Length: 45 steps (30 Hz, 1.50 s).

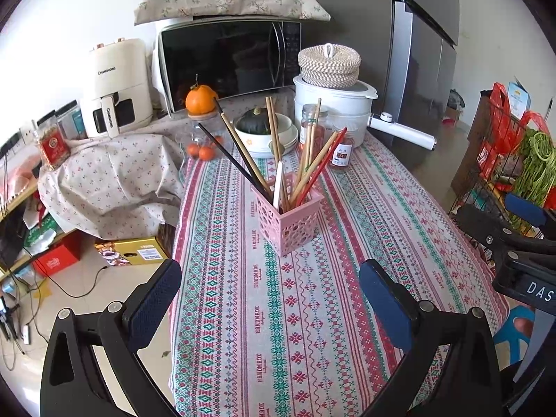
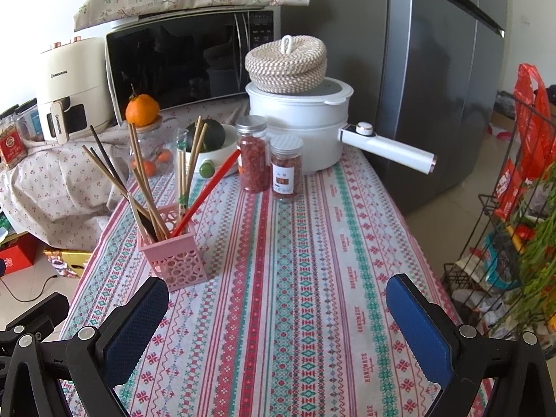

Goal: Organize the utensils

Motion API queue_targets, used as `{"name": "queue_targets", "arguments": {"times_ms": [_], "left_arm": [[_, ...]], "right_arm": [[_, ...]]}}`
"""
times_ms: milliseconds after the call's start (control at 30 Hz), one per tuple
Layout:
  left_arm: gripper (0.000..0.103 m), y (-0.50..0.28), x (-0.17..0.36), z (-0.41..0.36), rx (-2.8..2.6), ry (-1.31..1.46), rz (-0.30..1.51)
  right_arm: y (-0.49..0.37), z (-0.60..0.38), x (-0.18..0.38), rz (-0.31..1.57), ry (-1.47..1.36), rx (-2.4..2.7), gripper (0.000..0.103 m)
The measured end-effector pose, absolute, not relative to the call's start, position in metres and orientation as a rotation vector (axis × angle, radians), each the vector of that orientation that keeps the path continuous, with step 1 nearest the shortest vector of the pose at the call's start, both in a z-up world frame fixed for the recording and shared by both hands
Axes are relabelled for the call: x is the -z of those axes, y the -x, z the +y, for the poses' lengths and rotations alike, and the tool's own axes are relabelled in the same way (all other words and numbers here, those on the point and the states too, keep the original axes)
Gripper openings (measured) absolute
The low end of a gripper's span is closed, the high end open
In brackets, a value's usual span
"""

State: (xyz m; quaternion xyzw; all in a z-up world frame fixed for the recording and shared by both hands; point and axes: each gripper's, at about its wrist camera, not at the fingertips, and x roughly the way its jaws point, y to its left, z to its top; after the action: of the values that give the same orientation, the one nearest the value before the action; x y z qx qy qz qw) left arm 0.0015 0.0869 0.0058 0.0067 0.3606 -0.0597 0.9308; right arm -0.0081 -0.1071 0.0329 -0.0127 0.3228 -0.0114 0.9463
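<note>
A pink perforated holder [image 1: 292, 219] stands upright on the patterned tablecloth [image 1: 312, 312]. It also shows in the right wrist view [image 2: 175, 253]. Several chopsticks [image 1: 250, 160] stand in it: wooden, black, white and a red one [image 2: 205, 193]. My left gripper [image 1: 271, 292] is open and empty, low over the table, short of the holder. My right gripper [image 2: 278, 309] is open and empty, to the right of the holder; its body shows at the right edge of the left wrist view [image 1: 521, 250].
Behind the holder are two jars of red berries [image 2: 253, 154], a white pot with a long handle [image 2: 312, 121] under a woven lid, a bowl with a squash [image 1: 264, 128], an orange [image 1: 201, 99] and a microwave [image 1: 229, 59]. A wire rack [image 2: 504, 226] stands right of the table.
</note>
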Motion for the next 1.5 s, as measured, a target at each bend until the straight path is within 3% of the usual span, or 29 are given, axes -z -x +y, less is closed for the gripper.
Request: {"name": "queue_targets", "arguments": {"times_ms": [1500], "left_arm": [[0.103,-0.0006,-0.0044,0.0823,0.143,-0.018,0.749]], "right_arm": [[0.0086,-0.1045,-0.0301,0.67,0.014,0.021,0.103]]}}
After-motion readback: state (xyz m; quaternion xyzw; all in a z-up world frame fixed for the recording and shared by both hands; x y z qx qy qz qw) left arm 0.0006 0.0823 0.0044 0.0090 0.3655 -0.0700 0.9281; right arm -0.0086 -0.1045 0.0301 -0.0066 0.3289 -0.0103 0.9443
